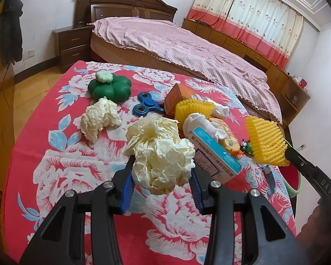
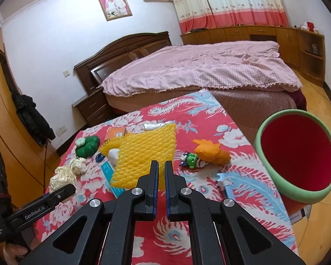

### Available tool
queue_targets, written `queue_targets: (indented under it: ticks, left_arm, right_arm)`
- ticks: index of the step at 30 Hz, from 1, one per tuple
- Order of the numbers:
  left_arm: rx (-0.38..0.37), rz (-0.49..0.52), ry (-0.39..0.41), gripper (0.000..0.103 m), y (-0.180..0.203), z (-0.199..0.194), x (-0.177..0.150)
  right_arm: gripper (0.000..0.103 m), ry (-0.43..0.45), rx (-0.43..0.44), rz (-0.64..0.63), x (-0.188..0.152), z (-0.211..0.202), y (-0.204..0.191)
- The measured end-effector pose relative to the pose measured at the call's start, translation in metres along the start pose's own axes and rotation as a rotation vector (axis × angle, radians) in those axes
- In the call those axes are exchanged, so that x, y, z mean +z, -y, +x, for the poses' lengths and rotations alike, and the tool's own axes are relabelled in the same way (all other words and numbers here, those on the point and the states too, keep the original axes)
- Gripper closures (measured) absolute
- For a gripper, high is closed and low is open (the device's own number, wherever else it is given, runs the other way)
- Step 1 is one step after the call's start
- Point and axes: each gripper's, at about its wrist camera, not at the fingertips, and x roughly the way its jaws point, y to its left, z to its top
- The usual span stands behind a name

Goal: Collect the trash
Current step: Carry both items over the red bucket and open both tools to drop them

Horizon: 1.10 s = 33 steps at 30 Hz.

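On the table [image 2: 209,119], the bin [image 2: 295,159] stands right of the foam net [image 2: 143,152].

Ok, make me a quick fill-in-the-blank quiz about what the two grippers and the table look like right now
1. The left hand-held gripper is closed on a crumpled ball of ____.
2. The right hand-held gripper holds a yellow foam ____ sleeve.
3. The green-rimmed bin is ____ inside.
4. The fidget spinner on the tablecloth is ____.

Missing words: paper; net; red; blue
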Motion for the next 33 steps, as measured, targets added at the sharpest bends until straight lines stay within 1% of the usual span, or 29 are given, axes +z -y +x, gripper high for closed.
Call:
queue_targets:
  ticks: [6,13,16,23,33]
  left_arm:
    - [-0.030,0.055,0.009,0.058,0.023,-0.005,0.011]
    - [-0.105,0.122,-0.024,0.058,0.065,0.001,0.019]
    - [-0.142,0.151,-0.046,0.058,0.088,0.006,0.021]
    - [-0.193,0.246,-0.070,0.058,0.145,0.019,0.019]
    - [-0.271,0.389,-0.129,0.058,0.231,0.052,0.009]
  right_arm:
    - [0.098,0.042,-0.026,0.024,0.009,-0.019,0.017]
    - [0.098,0.063,-0.087,0.088,0.016,-0.037,0.055]
    - [0.098,0.074,-0.118,0.125,0.016,-0.045,0.074]
    - [0.098,0.096,-0.208,0.212,0.013,-0.061,0.122]
    - [0.097,0.088,-0.321,0.317,-0.001,-0.071,0.184]
